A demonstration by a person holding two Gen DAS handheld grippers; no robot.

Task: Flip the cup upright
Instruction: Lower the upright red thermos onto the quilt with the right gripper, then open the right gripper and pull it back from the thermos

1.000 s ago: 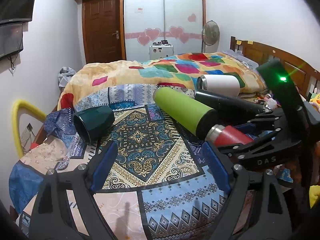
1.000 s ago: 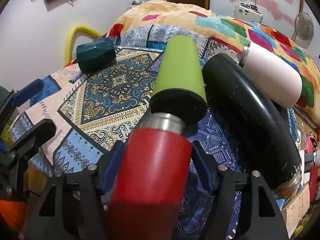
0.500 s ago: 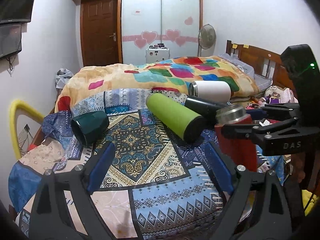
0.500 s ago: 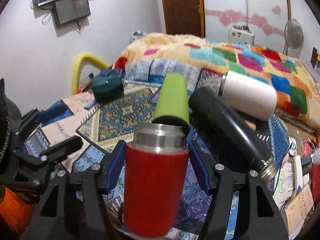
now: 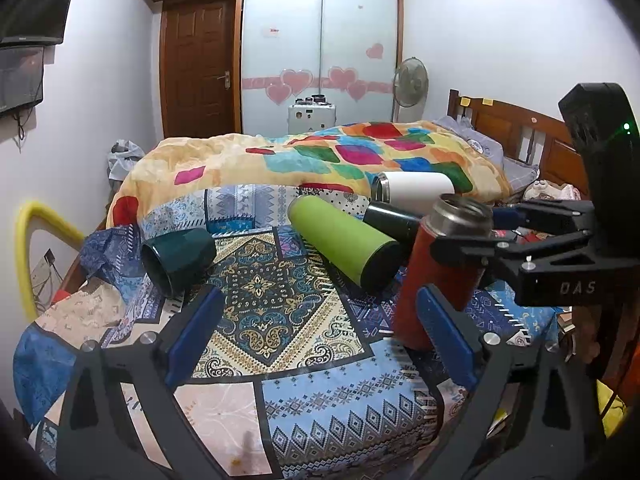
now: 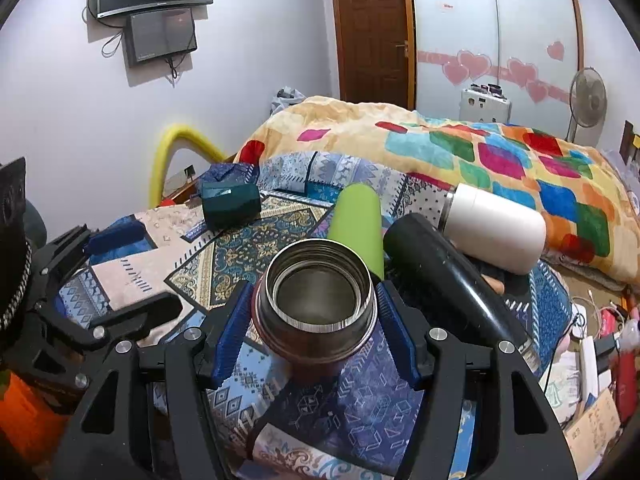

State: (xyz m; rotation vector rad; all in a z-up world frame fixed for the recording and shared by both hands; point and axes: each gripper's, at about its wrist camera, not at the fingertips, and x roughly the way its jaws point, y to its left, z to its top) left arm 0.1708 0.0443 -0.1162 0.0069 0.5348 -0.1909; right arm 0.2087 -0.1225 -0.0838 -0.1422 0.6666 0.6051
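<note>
On the patterned bedspread (image 5: 276, 308), at its right front part, the red cup (image 5: 438, 280) stands with its long axis near vertical, leaning slightly, steel mouth up and base resting on the cloth. From the right wrist view its open rim (image 6: 316, 284) faces the camera and the bare steel inside shows. The right gripper (image 6: 316, 320) reaches in level from the right side, its blue-padded fingers (image 6: 230, 328) pinching the red cup just under the steel collar, one pad on each side. The left gripper (image 5: 316, 320) hovers low over the front of the bed, pointing toward the headboard end, its fingers (image 5: 192, 332) spread wide with nothing between them. Behind the red cup lie three bottles on their sides: a lime green bottle (image 5: 344, 248), a black bottle (image 6: 452, 280) just beside it, and a white bottle (image 5: 412, 188) against the colourful quilt (image 5: 320, 160). Farther left a dark green cup (image 5: 176, 256) lies on its side, mouth toward the front
</note>
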